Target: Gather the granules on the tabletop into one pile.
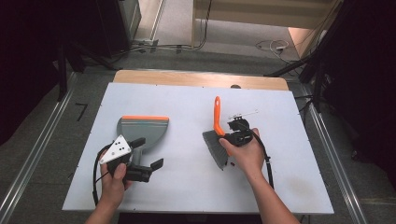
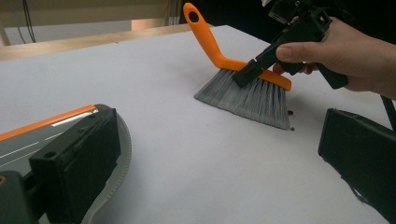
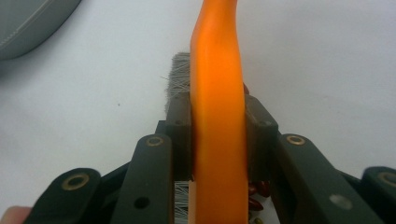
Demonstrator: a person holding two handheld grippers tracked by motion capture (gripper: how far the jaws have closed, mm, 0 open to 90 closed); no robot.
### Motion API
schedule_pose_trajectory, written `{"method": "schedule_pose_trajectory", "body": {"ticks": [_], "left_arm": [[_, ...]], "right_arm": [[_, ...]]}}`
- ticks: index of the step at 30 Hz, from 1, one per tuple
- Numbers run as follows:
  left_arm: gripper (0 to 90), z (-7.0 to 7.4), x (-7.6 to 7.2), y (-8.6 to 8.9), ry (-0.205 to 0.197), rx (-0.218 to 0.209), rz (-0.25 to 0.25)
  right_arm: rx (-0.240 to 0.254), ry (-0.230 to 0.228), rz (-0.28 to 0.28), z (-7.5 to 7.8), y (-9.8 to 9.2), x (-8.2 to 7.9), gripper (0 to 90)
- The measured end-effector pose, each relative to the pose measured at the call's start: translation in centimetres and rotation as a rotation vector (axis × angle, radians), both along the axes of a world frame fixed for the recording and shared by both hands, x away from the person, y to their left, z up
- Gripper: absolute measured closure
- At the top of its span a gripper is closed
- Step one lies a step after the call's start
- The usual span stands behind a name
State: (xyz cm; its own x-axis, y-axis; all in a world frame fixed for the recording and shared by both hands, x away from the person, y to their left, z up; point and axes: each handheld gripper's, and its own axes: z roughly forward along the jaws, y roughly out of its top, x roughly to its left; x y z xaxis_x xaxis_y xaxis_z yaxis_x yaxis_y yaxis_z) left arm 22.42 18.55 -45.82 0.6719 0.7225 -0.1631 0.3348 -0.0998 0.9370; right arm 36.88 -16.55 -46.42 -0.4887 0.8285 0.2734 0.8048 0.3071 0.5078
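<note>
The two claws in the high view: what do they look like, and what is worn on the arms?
Both the left claw and the right claw are black, each trailing a black cable. The left one carries a grey three-cornered plate with dark dots. The forearms are bare, without sleeves.

On the table [image 1: 187,186], the dustpan [image 1: 142,128] lies at your left side and the hand brush [image 1: 215,140] at your right side, well apart, with bare table between them. Your left gripper [image 1: 144,156] is just before the dustpan, at its near end, and its jaws stand apart at the near edge of the pan. Your right gripper [image 1: 232,138] is on the brush from the right, with the brush back between its jaws. The brush bristles [image 2: 247,100] rest on the table and its handle [image 2: 203,32] rises toward the far edge. A few small beans [image 3: 257,196] lie on the table just beside the bristles, at their near end.
</note>
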Motion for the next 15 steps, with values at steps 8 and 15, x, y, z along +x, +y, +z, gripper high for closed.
{"method": "schedule_pose_trajectory", "body": {"ticks": [8,15], "left_arm": [[0.0,0.0,0.0,0.1,0.001,-0.002,0.001],[0.0,0.0,0.0,0.0,0.001,0.000,0.000]], "right_arm": [[0.013,0.002,-0.038,-0.1,-1.0,0.4,67.3],[0.036,0.006,-0.053,-0.1,-1.9,0.6,67.4]]}}
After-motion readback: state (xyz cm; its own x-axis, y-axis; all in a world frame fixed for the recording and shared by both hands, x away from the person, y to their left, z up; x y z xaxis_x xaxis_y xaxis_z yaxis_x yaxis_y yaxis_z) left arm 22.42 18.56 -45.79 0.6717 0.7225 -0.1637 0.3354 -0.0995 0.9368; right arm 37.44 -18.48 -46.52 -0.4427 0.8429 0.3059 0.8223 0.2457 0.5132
